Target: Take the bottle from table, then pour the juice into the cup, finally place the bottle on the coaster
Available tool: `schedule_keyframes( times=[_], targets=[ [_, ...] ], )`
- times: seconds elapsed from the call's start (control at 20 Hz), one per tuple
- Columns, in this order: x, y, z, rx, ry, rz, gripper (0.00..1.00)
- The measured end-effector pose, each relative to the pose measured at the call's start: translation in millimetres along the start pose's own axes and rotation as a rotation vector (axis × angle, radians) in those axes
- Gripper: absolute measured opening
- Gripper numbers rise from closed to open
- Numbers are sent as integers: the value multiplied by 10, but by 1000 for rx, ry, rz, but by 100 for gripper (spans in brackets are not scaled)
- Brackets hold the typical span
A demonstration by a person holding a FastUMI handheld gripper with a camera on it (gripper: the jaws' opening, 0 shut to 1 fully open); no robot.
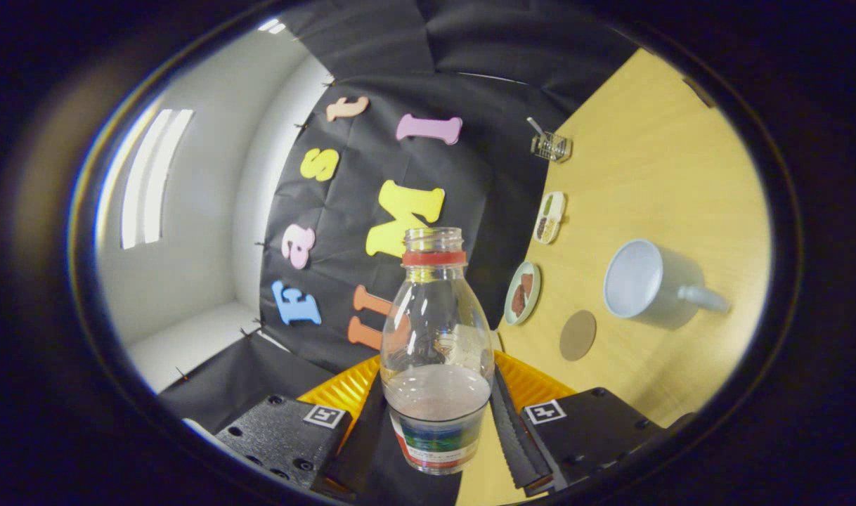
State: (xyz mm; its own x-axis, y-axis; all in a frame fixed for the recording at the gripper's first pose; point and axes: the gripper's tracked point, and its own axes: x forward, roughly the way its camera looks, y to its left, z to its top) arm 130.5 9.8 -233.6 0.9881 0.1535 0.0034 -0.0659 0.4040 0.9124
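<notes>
The bottle [436, 344] is clear plastic with a red neck ring, no cap, and a coloured label round its base; a little pinkish juice sits in its lower part. It stands between the fingers of the hand-held gripper [438, 422], which press its sides. Beyond the fingers on the wooden table [653, 176] the view is tilted: the cup [649, 284], a pale mug with a handle, shows its open, empty mouth. Just beside the cup lies the coaster [578, 335], a flat round brown disc, bare
</notes>
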Motion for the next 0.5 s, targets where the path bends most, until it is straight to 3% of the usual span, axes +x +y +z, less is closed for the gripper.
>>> schedule_keyframes(
  times=[0.15, 0.3, 0.5],
  targets=[
    [-27, -69, 99, -299, 16, -89, 78],
    [-63, 161, 284, -564, -3, -106, 78],
    [-93, 486, 613, -804, -75, -123, 78]
  ],
)
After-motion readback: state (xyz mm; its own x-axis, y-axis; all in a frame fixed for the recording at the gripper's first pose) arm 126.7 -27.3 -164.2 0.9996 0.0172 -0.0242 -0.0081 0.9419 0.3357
